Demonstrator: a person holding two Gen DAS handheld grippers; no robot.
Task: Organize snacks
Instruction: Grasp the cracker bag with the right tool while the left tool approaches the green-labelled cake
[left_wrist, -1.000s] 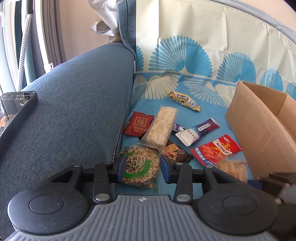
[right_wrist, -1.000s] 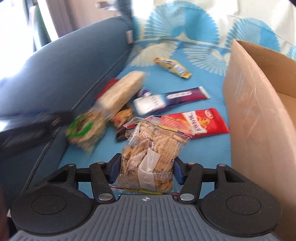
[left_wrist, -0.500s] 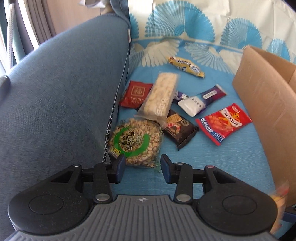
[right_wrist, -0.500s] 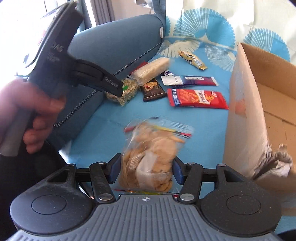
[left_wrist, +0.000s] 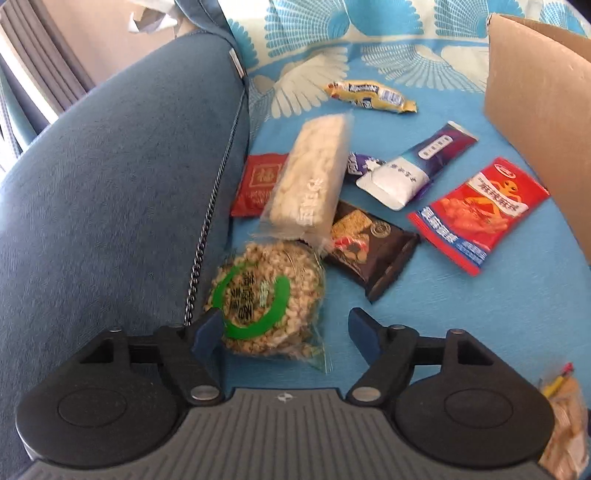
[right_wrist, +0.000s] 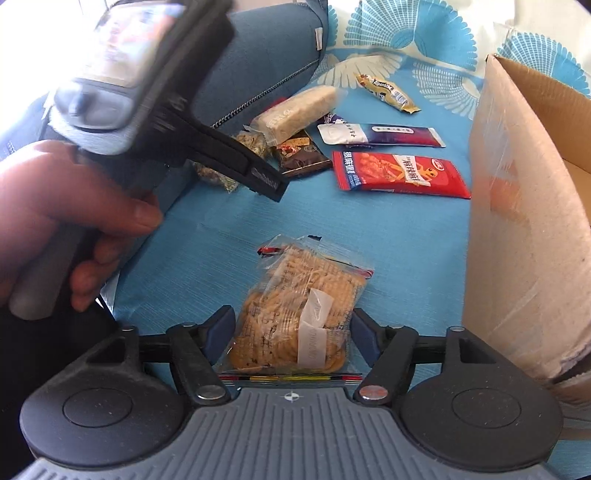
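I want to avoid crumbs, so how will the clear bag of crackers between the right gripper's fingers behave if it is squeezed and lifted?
The bag of crackers is thin clear film, so it will probably crumple rather than stay stiff. The stacked crackers look brittle and may crack under a hard squeeze. The right gripper, whose jaws are opening, flanks the bag's lower part, so its loose top may flop.

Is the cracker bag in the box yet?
No. The cracker bag lies on the blue cloth between the opening right tongs, outside the cardboard box.
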